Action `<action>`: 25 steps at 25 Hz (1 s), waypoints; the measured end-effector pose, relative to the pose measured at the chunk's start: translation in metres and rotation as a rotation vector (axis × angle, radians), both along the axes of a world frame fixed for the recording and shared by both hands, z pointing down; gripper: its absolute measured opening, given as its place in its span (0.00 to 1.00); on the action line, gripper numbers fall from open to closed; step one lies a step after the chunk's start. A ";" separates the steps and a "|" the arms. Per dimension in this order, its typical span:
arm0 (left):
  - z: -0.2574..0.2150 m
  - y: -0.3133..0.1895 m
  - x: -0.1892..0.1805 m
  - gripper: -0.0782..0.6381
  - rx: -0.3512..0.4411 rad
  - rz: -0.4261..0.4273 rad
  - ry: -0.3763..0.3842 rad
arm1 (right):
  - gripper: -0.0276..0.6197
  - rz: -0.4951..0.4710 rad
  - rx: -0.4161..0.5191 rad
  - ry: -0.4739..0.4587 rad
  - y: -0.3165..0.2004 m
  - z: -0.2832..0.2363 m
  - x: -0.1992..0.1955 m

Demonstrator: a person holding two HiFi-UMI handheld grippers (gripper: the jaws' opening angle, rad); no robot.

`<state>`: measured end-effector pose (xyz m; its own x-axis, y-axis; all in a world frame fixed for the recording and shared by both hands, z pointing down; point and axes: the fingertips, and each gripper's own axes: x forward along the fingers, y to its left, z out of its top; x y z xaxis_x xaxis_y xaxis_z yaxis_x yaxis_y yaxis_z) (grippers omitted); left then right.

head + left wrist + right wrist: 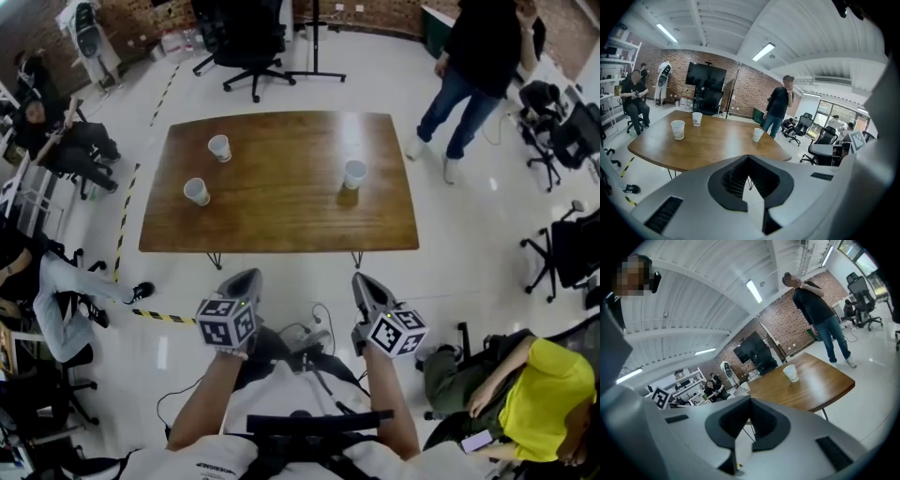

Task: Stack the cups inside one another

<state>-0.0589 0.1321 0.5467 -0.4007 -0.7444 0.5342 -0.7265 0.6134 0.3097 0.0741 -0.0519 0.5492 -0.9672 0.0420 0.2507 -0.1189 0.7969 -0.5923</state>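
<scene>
Left gripper view shows the left tool [749, 157] narrow, its jaws pressed together with nothing between them. Right gripper view shows the right tool [750, 399] the same way, jaws meeting at the tip and empty. In the head view both tools sit in the lower middle of the frame, side by side but apart. Each points up-frame toward the wooden counter [281, 202] and stops short of its near edge, over the pale floor [450, 272].

The counter fills the middle of the frame. Three white paper cups stand upright on it, none inside another. The far left cup [219, 148] is in the counter's upper left, and the near left cup [196, 191] is just below and left of it. The right cup [354, 173] stands well apart on the counter's right half.

Around the counter:
- A standing person [473, 66] in a dark top and jeans is at the upper right of the frame.
- A black office chair [248, 42] is at the top centre.
- A seated person in a yellow shirt [548, 394] is at the lower right.
- A strip of yellow-and-black tape [123, 230] runs along the floor left of the counter.
</scene>
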 end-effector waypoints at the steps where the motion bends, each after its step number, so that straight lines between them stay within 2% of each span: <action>1: 0.001 -0.002 -0.004 0.11 -0.007 -0.004 -0.001 | 0.05 0.000 -0.004 -0.001 -0.002 0.002 -0.002; 9: 0.016 -0.020 -0.056 0.11 -0.030 -0.028 -0.001 | 0.04 0.028 0.011 0.009 -0.037 0.000 -0.033; 14: 0.033 -0.014 -0.122 0.11 -0.071 -0.073 -0.047 | 0.05 0.076 0.030 0.020 -0.064 -0.004 -0.059; 16: 0.042 -0.001 -0.156 0.14 -0.102 -0.092 -0.056 | 0.04 0.086 0.039 0.024 -0.067 -0.007 -0.074; 17: 0.047 0.006 -0.174 0.22 -0.120 -0.096 -0.058 | 0.04 0.093 0.041 0.023 -0.068 -0.008 -0.082; 18: 0.051 0.011 -0.191 0.26 -0.138 -0.099 -0.063 | 0.05 0.096 0.041 0.021 -0.069 -0.008 -0.090; 21: 0.062 0.025 -0.242 0.26 -0.206 -0.095 -0.110 | 0.05 0.099 0.054 0.034 -0.068 -0.008 -0.111; 25: 0.083 0.047 -0.301 0.28 -0.366 -0.053 -0.173 | 0.05 0.090 0.074 0.059 -0.061 -0.017 -0.145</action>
<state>-0.3596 0.1791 0.6300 -0.5405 -0.4934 0.6815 -0.7131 0.6985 -0.0599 -0.0709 -0.1132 0.5326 -0.9498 -0.0648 0.3062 -0.2244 0.8230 -0.5219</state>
